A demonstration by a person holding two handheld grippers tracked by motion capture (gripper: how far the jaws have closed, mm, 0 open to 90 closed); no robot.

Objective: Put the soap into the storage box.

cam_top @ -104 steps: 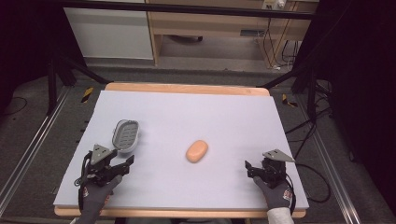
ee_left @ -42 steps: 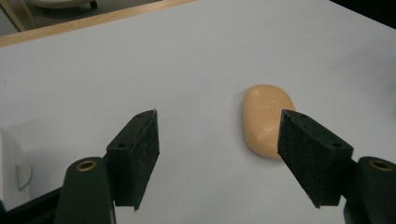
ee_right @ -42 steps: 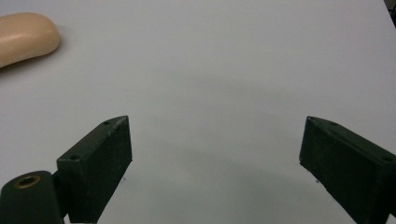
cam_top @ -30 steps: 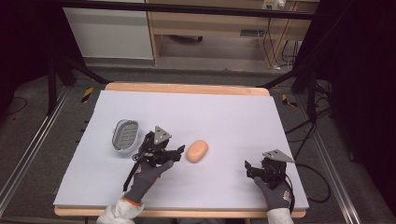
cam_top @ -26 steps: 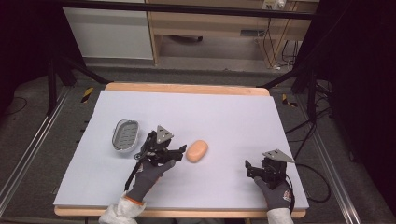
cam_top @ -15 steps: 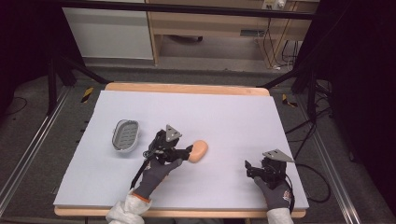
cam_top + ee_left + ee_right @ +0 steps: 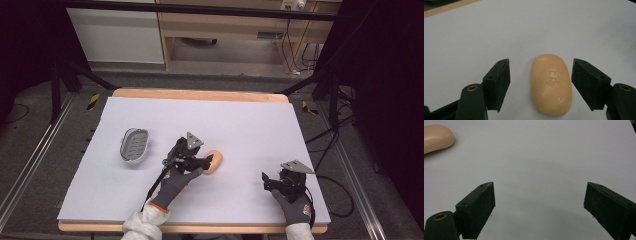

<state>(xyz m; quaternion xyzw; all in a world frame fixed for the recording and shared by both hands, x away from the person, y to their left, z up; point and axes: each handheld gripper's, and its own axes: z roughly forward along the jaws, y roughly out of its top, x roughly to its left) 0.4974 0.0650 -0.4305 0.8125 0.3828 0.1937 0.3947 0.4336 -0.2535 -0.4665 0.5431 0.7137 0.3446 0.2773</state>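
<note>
While we hold our left tongs [image 7: 540,85] spread around the oval peach-coloured soap bar [image 7: 551,83] lying mid-desk, pads clear of both its sides, grey ribbed soap dish [image 7: 134,145] to its left, our right tongs [image 7: 539,207] spread wide over bare white desk [image 7: 250,125] near the right edge.

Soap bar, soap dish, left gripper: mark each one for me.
soap bar [image 7: 551,83], left gripper view, middle of its top face.
soap dish [image 7: 135,144], high view, its ribbed floor.
left gripper [image 7: 540,83], left gripper view, between its open jaws.
</note>
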